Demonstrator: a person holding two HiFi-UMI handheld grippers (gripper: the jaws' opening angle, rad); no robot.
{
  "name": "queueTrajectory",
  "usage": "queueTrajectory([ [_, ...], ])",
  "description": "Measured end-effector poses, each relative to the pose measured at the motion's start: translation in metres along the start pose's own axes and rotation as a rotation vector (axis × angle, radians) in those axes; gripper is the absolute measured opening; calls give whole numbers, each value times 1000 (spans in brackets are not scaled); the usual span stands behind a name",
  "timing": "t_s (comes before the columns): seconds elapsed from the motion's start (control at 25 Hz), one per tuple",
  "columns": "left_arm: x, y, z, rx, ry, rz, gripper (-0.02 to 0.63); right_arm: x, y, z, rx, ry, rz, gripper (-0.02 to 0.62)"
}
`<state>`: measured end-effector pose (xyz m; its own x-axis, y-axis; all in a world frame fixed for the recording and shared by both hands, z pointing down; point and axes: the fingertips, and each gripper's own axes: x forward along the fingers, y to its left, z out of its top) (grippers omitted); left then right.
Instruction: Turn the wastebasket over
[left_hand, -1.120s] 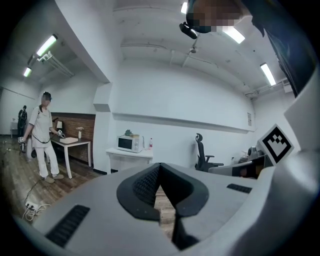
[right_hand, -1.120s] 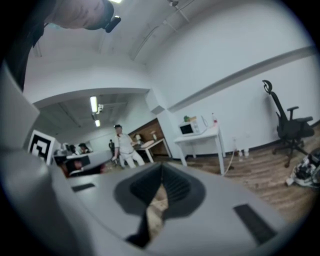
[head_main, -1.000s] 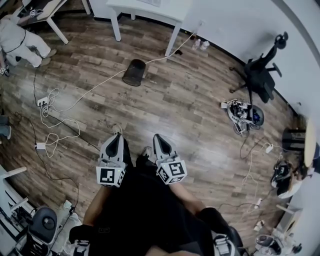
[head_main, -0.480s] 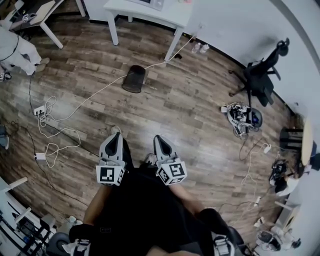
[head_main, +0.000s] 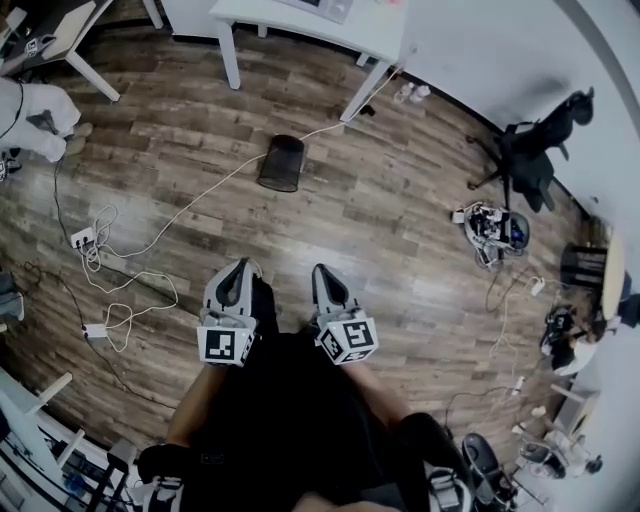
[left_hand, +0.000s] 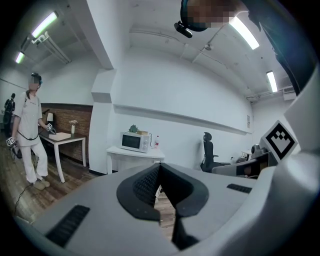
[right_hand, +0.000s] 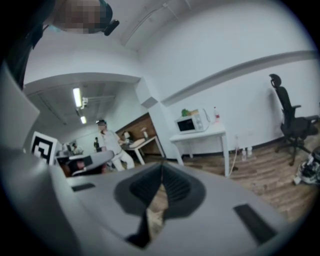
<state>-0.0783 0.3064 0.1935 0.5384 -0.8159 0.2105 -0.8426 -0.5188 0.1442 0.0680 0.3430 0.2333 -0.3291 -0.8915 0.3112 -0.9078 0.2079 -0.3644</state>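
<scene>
A wood-plank floor (head_main: 400, 230) carries loose white cables (head_main: 100, 222) at the left. The left gripper (head_main: 238, 268) is closed and empty. The black wastebasket (head_main: 281, 163) stands on the floor well ahead, near a white table (head_main: 300, 15). The right gripper (head_main: 322, 272) is likewise closed on nothing.

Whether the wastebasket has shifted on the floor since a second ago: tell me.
No. The wastebasket keeps the same spot relative to the white table leg. Both have slid together in the head view, so only the camera has moved.
</scene>
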Motion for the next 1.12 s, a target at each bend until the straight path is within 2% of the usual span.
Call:
queueTrajectory([
  [0.12,15,33,5,4,20,-24,31,31,7,8,10,1,-33,34],
  [0.28,34,61,7,49,42,-63,32,60,7,16,19,-14,-81,34],
  [0.56,68,78,4,57,58,-102,31,94,-8,22,10,-6,-119,33],
  [0.76,98,76,-1,55,83,-100,32,118,-33,25,17,7,-111,34],
  [1.12,170,83,0,83,107,-63,31,184,-77,30,24,45,-46,32],
])
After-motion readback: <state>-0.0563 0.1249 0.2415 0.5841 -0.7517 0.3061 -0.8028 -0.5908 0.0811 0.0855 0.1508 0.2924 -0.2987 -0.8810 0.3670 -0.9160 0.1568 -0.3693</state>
